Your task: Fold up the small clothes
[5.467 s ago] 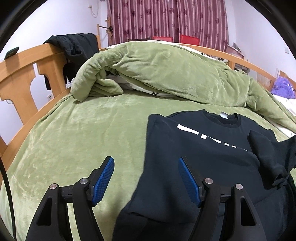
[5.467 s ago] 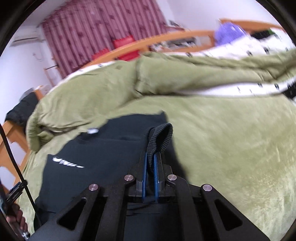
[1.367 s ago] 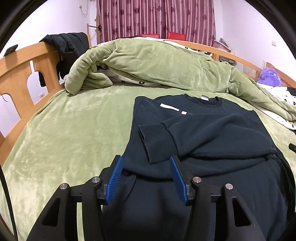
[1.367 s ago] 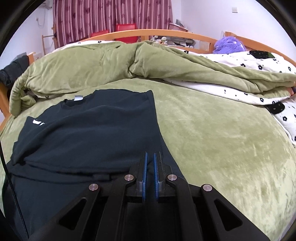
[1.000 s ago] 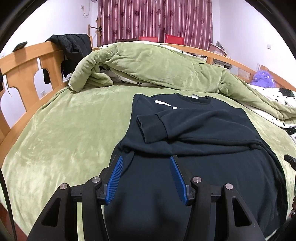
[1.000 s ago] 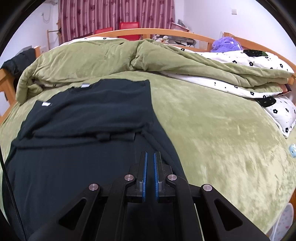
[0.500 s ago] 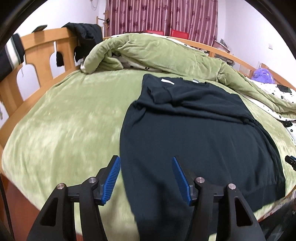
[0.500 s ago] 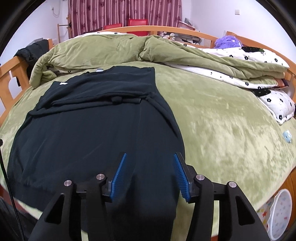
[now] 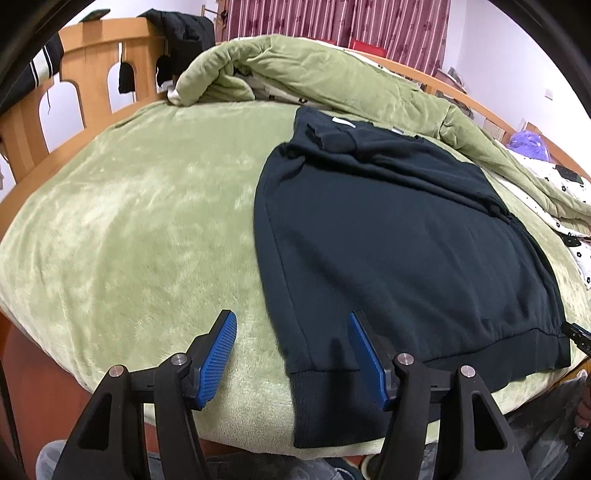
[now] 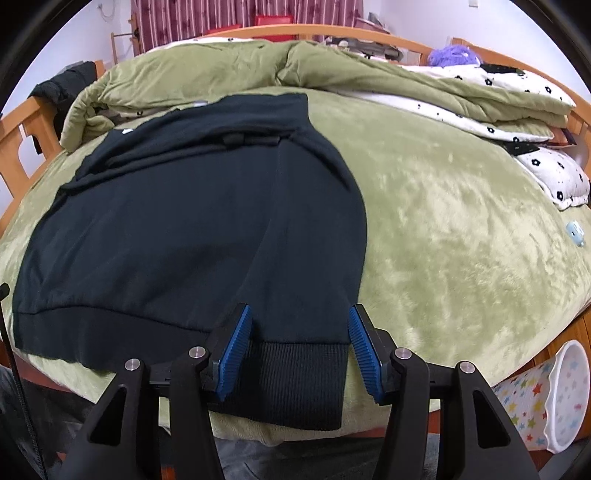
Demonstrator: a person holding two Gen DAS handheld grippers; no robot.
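A black sweatshirt (image 9: pixel 388 229) lies flat on the green bed cover, front up, both sleeves folded across its chest. My left gripper (image 9: pixel 291 321) hovers open above the garment's near left corner, whose ribbed hem (image 9: pixel 325 380) shows between the blue pads. In the right wrist view the sweatshirt (image 10: pixel 184 221) spreads to the left. My right gripper (image 10: pixel 299 314) stands over the near right corner, its jaws opening. The ribbed hem (image 10: pixel 295 369) lies between its pads, which do not press on it.
A bunched green duvet (image 9: pixel 332 70) fills the far side of the bed. A wooden bed frame (image 9: pixel 92 62) with a black jacket (image 9: pixel 181 26) stands on the left. A white flowered quilt (image 10: pixel 517 110) lies at the right; a star-patterned bin (image 10: pixel 546 398) stands beside the bed.
Both grippers have drawn back from the sweatshirt's chest to its hem at the near bed edge. The right gripper went from shut to open; the left one spread slightly wider.
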